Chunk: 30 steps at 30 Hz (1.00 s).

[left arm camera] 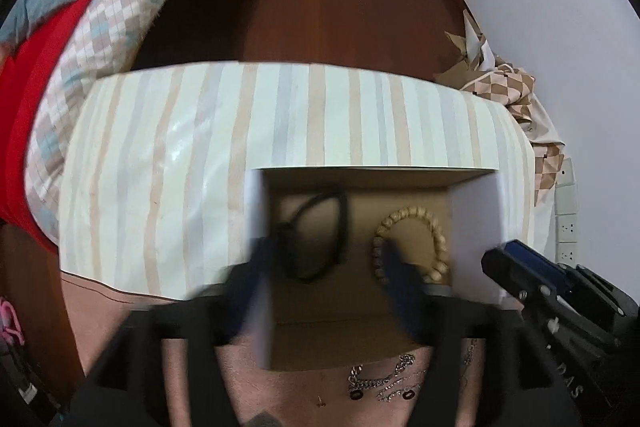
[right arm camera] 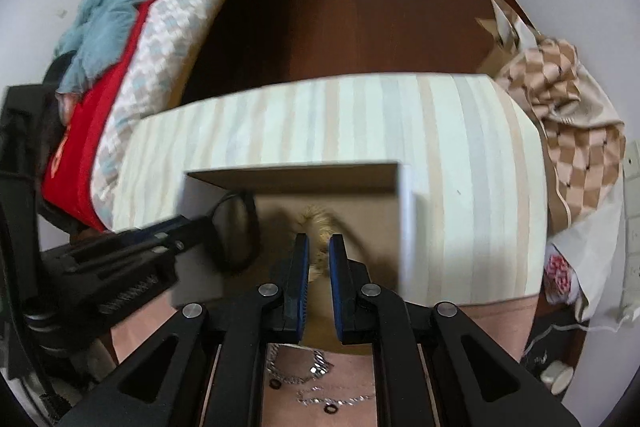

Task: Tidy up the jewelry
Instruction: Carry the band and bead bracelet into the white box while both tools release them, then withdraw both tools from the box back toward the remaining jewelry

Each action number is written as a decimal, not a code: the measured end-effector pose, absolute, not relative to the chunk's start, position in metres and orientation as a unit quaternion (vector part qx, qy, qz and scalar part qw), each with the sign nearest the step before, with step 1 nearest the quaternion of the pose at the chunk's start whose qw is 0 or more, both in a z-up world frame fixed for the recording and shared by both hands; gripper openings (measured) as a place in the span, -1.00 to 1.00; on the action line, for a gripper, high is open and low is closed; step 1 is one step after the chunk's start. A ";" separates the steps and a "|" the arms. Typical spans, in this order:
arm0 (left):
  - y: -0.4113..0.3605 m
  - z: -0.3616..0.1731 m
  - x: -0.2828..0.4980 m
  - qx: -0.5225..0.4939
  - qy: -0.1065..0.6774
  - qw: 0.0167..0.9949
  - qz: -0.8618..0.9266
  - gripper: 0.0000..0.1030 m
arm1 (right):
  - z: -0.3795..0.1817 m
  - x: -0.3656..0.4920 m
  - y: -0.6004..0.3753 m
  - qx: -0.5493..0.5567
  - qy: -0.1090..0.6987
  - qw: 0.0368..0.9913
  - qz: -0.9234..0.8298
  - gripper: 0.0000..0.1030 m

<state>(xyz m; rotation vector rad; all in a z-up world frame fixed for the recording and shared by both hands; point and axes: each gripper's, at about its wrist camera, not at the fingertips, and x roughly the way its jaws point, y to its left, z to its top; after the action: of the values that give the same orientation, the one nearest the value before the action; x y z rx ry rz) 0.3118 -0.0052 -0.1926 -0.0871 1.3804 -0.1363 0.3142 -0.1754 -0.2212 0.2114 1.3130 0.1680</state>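
Observation:
An open cardboard box (left arm camera: 360, 174) (right arm camera: 296, 174) stands on the striped table. Inside lie a black cord loop (left arm camera: 320, 231) (right arm camera: 236, 227) and a cream bead bracelet (left arm camera: 416, 223) (right arm camera: 320, 223). My left gripper (left arm camera: 326, 259) is open and blurred, its fingers over the box's near edge by the black loop. My right gripper (right arm camera: 319, 247) is open by a narrow gap, the bead bracelet showing between its fingertips; whether they touch it is unclear. It also shows in the left wrist view (left arm camera: 504, 259). Silver chain jewelry (left arm camera: 380, 379) (right arm camera: 312, 371) lies on the pink surface in front of the box.
The striped table top (left arm camera: 240, 131) (right arm camera: 460, 147) ends at a far edge over a dark wood floor. A bed with checked and red bedding (left arm camera: 80, 67) is at the left. A checked cloth (right arm camera: 576, 123) and wall sockets (left arm camera: 568, 227) are at the right.

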 end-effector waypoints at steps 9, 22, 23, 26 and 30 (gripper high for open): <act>0.005 -0.161 0.289 -0.003 0.589 0.808 -0.022 0.98 | -0.202 0.286 -0.185 0.060 0.584 0.808 0.042 0.11; 0.039 -0.149 0.239 0.016 0.554 0.831 0.049 0.99 | -0.196 0.250 -0.157 -0.005 0.567 0.824 0.015 0.87; 0.039 -0.147 0.235 0.018 0.551 0.833 0.050 0.99 | -0.192 0.248 -0.155 -0.006 0.564 0.825 0.016 0.88; 0.040 -0.134 0.222 0.021 0.540 0.839 0.055 0.99 | -0.184 0.239 -0.152 -0.008 0.558 0.830 0.013 0.88; 0.041 -0.112 0.201 0.019 0.518 0.853 0.062 0.98 | -0.167 0.225 -0.149 -0.016 0.543 0.839 0.006 0.88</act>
<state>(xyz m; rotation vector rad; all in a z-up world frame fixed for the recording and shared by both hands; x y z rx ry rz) 0.2007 0.0413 -0.1122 0.0409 1.0895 0.1295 0.2252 -0.1490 -0.1673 -0.0343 1.1487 0.0133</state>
